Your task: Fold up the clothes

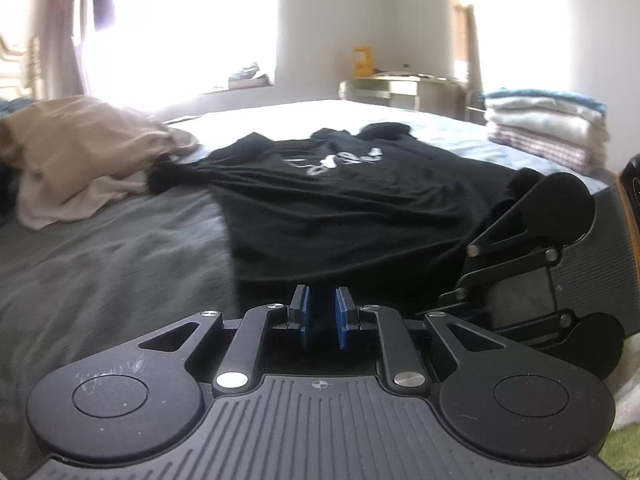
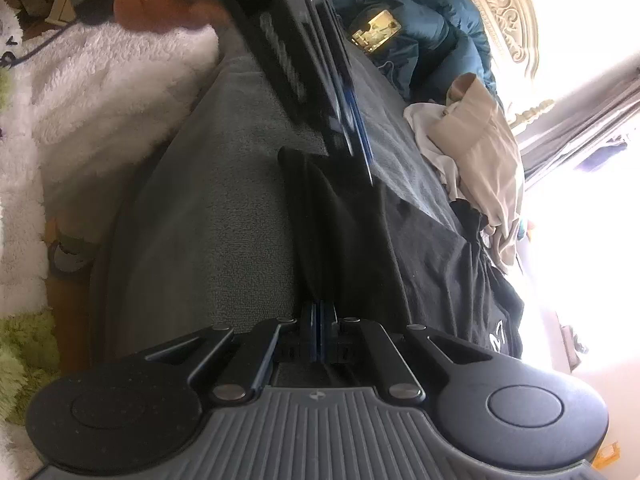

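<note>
A black T-shirt (image 1: 340,208) with a white print lies spread on the bed, its hem towards me. My left gripper (image 1: 322,316) hovers over that hem with its blue pads (image 1: 305,316) a narrow gap apart. Black cloth shows in the gap, but nothing looks pinched. In the right wrist view the left gripper (image 2: 368,172) is blurred above the shirt (image 2: 432,264). My right gripper (image 2: 319,336) is shut on the hem, and a raised fold of black cloth runs forward from its pads. Its body lies on its side at the right edge of the left wrist view.
A loose pile of beige clothes (image 1: 80,148) lies at the shirt's far left sleeve. A folded stack (image 1: 548,128) sits at the bed's far right. A grey blanket (image 1: 100,260) covers the near bed. White fluffy rug (image 2: 100,92) lies beside the bed; a hand (image 2: 160,4) holds the left gripper.
</note>
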Available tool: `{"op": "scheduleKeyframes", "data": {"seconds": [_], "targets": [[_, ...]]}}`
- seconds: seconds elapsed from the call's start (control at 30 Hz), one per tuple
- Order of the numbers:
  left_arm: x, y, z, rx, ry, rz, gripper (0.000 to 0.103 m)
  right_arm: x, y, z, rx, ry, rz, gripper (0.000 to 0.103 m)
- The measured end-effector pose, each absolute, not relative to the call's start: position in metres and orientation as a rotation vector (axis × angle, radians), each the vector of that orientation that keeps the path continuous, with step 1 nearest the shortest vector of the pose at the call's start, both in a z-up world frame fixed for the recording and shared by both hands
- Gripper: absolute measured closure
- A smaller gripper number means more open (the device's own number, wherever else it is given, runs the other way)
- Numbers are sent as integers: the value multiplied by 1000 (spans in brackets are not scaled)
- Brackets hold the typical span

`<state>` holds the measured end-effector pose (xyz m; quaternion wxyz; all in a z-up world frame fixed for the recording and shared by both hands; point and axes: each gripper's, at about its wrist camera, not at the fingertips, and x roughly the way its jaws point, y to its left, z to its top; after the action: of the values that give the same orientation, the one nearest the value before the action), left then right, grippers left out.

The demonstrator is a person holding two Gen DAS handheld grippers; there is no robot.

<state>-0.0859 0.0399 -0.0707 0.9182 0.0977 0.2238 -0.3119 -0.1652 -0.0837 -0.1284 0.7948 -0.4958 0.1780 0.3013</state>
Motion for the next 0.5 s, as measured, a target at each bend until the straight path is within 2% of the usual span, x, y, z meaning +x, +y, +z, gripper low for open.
{"op": "scheduleKeyframes", "data": {"seconds": [0.27, 0.5], "targets": [[-53, 21, -86, 237, 556, -655, 86, -164, -85, -128, -1052, 384, 653, 101], [-39, 66, -75, 186, 550, -425, 85, -162, -88, -127, -1040, 381, 664, 101]]}}
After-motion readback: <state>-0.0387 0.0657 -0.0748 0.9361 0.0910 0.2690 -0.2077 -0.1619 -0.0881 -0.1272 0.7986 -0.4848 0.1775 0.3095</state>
